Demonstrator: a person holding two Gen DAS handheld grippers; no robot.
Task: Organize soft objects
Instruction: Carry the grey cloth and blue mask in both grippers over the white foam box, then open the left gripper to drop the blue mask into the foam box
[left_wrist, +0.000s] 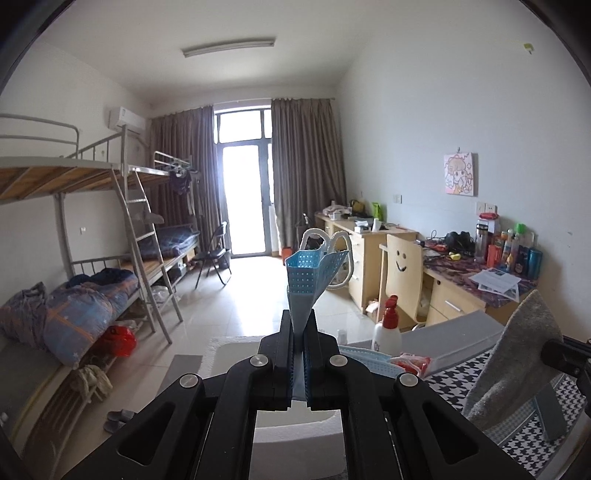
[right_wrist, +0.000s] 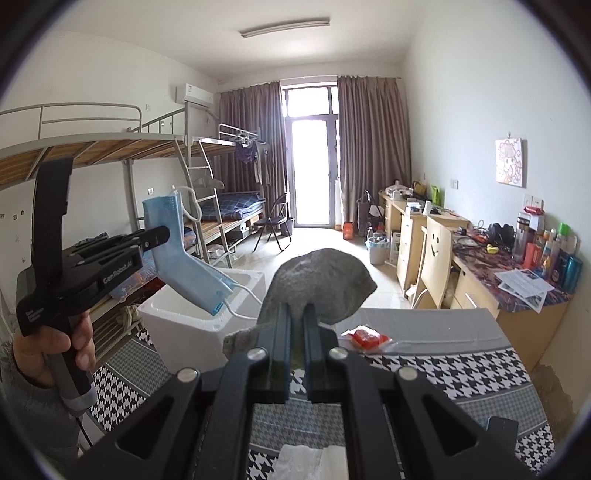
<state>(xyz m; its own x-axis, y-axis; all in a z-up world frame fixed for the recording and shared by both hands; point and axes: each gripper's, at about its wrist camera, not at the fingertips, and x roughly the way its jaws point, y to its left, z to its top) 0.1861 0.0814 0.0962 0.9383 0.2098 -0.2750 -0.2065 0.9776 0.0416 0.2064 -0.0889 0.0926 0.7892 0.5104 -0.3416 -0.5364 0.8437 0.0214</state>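
My left gripper (left_wrist: 299, 325) is shut on a light blue face mask (left_wrist: 308, 275), held up in the air; the white ear loops hang behind it. In the right wrist view the left gripper (right_wrist: 162, 234) holds the mask (right_wrist: 184, 254) above a white foam box (right_wrist: 207, 314). My right gripper (right_wrist: 297, 314) is shut on a grey sock (right_wrist: 321, 284), which droops over the fingertips above the houndstooth table cloth (right_wrist: 443, 373). The sock also shows in the left wrist view (left_wrist: 517, 354).
A red-and-clear packet (right_wrist: 365, 338) lies on the cloth beyond the sock. A white spray bottle with red top (left_wrist: 388, 328) and another blue mask (left_wrist: 369, 360) sit near the box. White tissue (right_wrist: 310, 459) lies at the near edge. Bunk beds left, desks right.
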